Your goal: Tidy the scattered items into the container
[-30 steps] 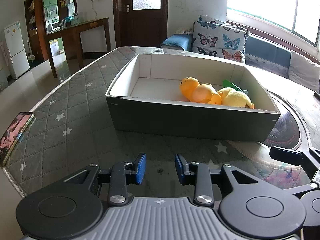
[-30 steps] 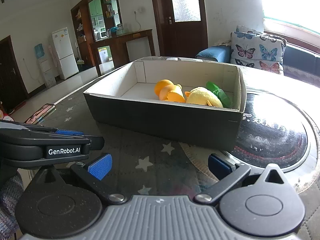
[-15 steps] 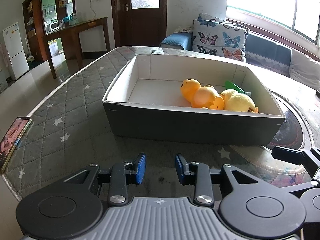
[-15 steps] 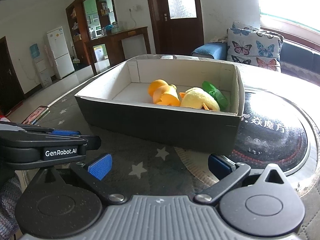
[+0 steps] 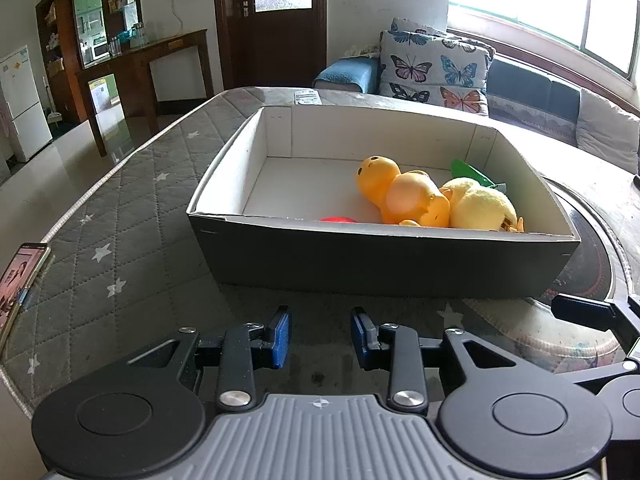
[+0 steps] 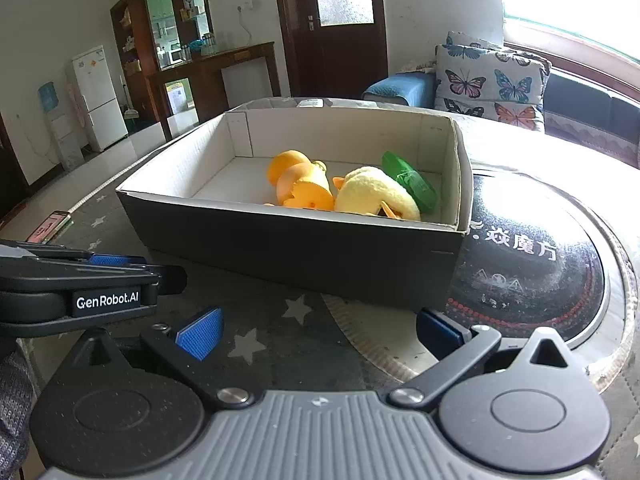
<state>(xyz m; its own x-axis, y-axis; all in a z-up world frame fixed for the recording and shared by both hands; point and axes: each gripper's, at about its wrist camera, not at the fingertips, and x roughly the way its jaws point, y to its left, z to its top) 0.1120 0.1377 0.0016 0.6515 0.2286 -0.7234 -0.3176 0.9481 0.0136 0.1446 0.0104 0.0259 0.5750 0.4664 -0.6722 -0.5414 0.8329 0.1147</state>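
Sitting mid-frame on the quilted table, the grey box holds an orange duck toy, a yellow plush and a green item. Low in frame, the left gripper is narrowly parted and empty; the right gripper is spread wide, empty.

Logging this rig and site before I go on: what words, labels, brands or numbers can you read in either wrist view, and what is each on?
"GenRobot.AI": white print on the black body of the left gripper, seen in the right wrist view.
"焱魔方": white characters on the round black cooktop beside the box; the first character is uncertain.
Phone screen at the table edge: too blurred to read.
Stickers on the white fridge: too small to read.
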